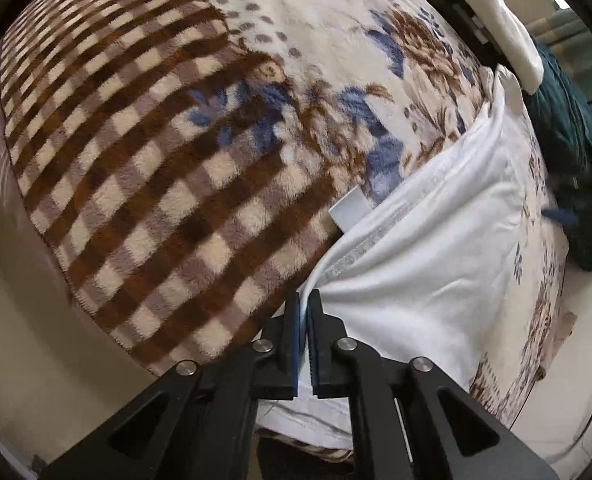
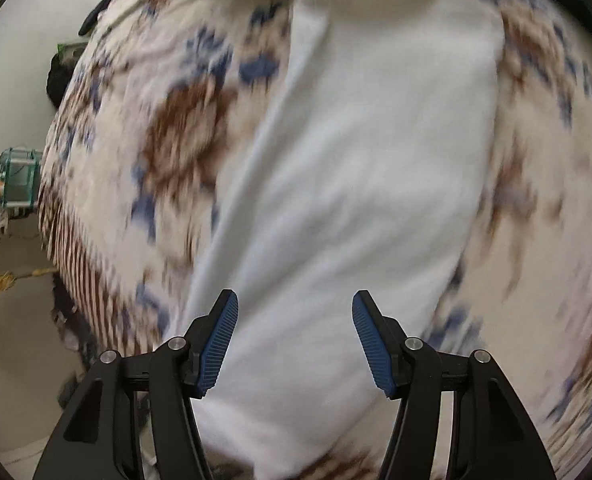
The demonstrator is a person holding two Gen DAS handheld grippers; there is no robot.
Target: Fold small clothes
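Two grippers work the white garment (image 1: 428, 248) on the fleece blanket (image 1: 144, 184): our left gripper (image 1: 305, 308) clamps its edge as anchor; our right gripper (image 2: 295, 340), jaws apart and empty, hovers over its middle.

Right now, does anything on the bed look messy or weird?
Only the white cloth: it is bunched into creases where the left tongs pinch its edge, and a small white tag pokes out from its edge. Nothing looks torn.

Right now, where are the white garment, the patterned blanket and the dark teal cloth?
white garment (image 1: 436, 256), left wrist view, on its flat middle.
patterned blanket (image 1: 144, 184), left wrist view, on the checked part.
dark teal cloth (image 1: 568, 140), left wrist view, on its bunched body.
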